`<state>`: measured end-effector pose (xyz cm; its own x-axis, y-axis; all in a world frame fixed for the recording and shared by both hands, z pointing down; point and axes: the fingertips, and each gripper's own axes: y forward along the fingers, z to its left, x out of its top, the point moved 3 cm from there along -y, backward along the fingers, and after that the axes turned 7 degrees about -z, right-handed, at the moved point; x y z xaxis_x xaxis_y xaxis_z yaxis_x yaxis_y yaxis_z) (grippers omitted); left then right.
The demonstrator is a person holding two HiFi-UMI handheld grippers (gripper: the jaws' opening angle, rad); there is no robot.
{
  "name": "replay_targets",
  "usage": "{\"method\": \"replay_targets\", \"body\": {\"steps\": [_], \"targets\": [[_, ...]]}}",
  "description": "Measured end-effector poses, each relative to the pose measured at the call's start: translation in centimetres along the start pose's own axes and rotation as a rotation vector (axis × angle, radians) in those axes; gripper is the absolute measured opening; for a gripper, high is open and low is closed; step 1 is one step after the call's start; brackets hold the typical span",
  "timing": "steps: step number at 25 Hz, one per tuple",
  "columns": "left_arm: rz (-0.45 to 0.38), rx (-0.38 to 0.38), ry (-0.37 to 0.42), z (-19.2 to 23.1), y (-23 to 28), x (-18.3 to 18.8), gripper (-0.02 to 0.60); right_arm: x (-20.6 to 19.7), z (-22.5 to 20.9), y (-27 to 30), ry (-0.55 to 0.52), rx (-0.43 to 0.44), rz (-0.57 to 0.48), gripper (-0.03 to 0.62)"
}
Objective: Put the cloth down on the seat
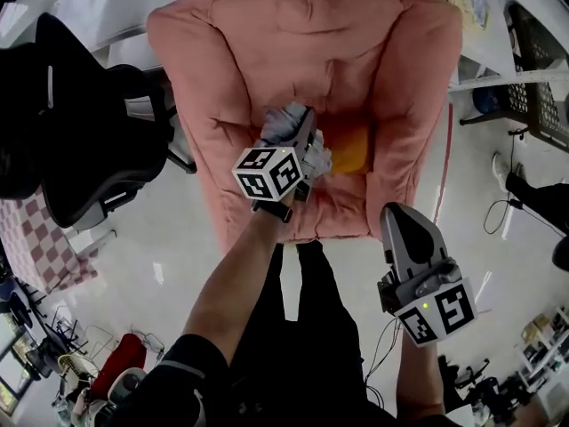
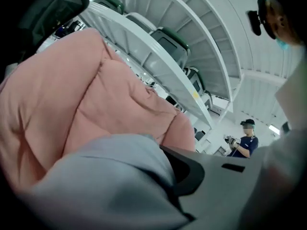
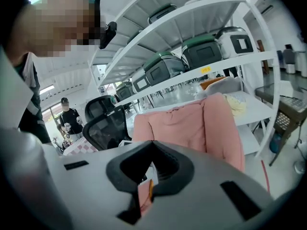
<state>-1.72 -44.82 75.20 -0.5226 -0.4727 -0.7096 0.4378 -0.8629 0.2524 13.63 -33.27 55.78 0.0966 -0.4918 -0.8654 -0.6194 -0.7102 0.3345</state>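
Observation:
A pink padded armchair [image 1: 267,52] stands in front of me, with an orange patch [image 1: 351,149] on its seat. My left gripper [image 1: 298,130] hangs just above the seat, shut on a bunched grey-white cloth [image 1: 286,124]. In the left gripper view the grey cloth [image 2: 110,176] covers the lower left and hides one jaw of the left gripper [image 2: 177,176], with the chair's pink back [image 2: 72,95] behind it. My right gripper [image 1: 400,221] is held off the chair's front right corner with its jaws together and nothing in them. The right gripper [image 3: 151,176] points toward the armchair [image 3: 192,123].
A black office chair [image 1: 89,123] stands left of the armchair. White shelving [image 3: 201,56] with dark green bins runs behind it. A dark crate [image 1: 538,69] sits at the right. My legs [image 1: 302,292] are at the seat's front edge. A person [image 2: 245,138] stands far off.

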Motion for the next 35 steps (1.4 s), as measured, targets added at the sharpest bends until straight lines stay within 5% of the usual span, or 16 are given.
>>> {"method": "replay_targets", "body": {"steps": [5,11,18,23,29,35], "targets": [[-0.081,0.192,-0.089,9.2,-2.9,1.5,0.062,-2.3,1.0,3.0,0.015,0.035,0.052,0.002],[-0.003,0.380,-0.195,13.8,-6.2,1.4,0.204,-1.3,3.6,4.8,0.007,0.081,0.062,0.002],[0.239,0.430,-0.263,14.0,-8.2,-1.9,0.298,-0.2,5.1,5.3,0.016,0.115,0.033,0.002],[0.278,0.442,-0.332,12.1,-11.5,-2.5,0.310,0.9,6.0,4.9,0.024,0.139,0.007,0.002],[0.235,0.488,-0.295,10.7,-15.0,-0.7,0.263,2.8,6.7,4.3,0.015,0.159,-0.023,0.002],[0.083,0.422,-0.250,7.5,-18.0,4.9,0.023,4.3,7.2,3.6,0.008,0.160,-0.054,0.002]]}}
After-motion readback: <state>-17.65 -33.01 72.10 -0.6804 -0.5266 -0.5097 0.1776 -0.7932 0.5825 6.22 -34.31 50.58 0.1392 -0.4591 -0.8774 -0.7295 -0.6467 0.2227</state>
